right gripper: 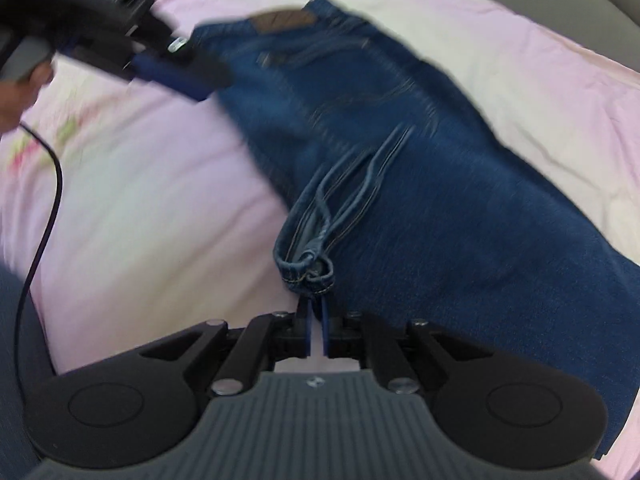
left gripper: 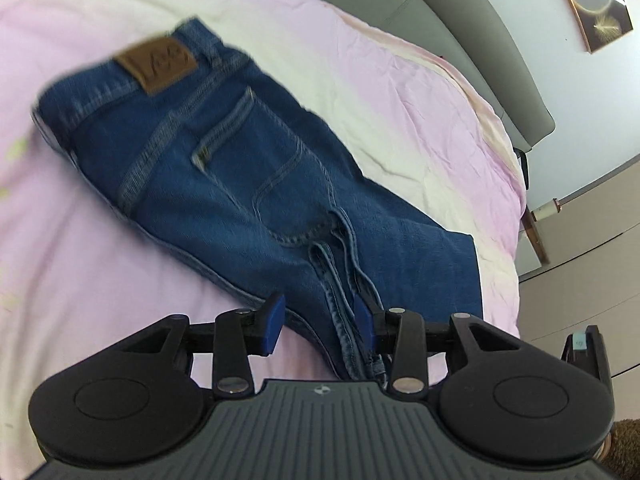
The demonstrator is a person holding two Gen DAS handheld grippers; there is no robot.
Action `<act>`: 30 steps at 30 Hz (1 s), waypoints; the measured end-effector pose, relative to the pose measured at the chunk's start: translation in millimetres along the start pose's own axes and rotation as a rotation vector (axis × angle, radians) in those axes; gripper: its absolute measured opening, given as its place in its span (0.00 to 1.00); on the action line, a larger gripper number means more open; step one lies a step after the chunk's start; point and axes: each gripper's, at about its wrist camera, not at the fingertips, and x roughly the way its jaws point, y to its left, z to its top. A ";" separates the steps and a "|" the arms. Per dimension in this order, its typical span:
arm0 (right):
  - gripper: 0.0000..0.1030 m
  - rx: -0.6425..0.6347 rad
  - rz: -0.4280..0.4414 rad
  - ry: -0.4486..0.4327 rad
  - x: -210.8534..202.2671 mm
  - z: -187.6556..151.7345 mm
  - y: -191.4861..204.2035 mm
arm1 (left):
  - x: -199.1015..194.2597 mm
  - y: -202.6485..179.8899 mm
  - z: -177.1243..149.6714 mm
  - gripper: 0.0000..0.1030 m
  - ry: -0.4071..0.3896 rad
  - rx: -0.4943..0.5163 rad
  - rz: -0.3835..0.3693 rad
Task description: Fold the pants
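One pair of dark blue denim pants [left gripper: 224,168] lies on the bed, on a pale pink and cream crumpled bedcover [left gripper: 400,112]. The pair is doubled leg on leg, back side up, showing one brown leather waistband patch [left gripper: 158,66] and one stitched back pocket [left gripper: 256,152]. In the left wrist view its long axis runs diagonally, waistband at the upper left and far from the camera, legs coming down toward the lower right. Two grippers are present. The left gripper [left gripper: 320,326], black with blue pads, stands partly open with a bunched ridge of denim seam passing between its fingers; the pad on the picture's right lies against that ridge, while the other pad [left gripper: 274,324] stands clear of the cloth over the bedcover, so no clamping is seen. The right gripper [right gripper: 316,330] has its jaws drawn fully together, and a rolled, gathered hem of the pants [right gripper: 308,264] sits directly at its fingertips; the frame does not show clearly whether cloth is pinched between them. In the right wrist view, much blurred, the left gripper appears at the upper left near the waistband end, with one black cable [right gripper: 44,184] trailing below it. One framed picture [left gripper: 592,4] hangs on the wall beyond the bed.
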 end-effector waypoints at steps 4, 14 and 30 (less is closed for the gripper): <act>0.00 -0.027 0.040 0.056 1.9 -5.7 -0.3 | 24.8 7.3 -3.7 0.43 0.004 -0.052 -0.025; 0.26 0.139 -0.058 -0.072 -6.9 75.2 -43.4 | 26.2 -0.2 5.3 0.43 -0.084 -0.030 0.026; 0.00 0.284 0.006 -0.017 35.9 92.5 -83.5 | 41.4 23.1 10.3 0.43 -0.021 -0.154 -0.164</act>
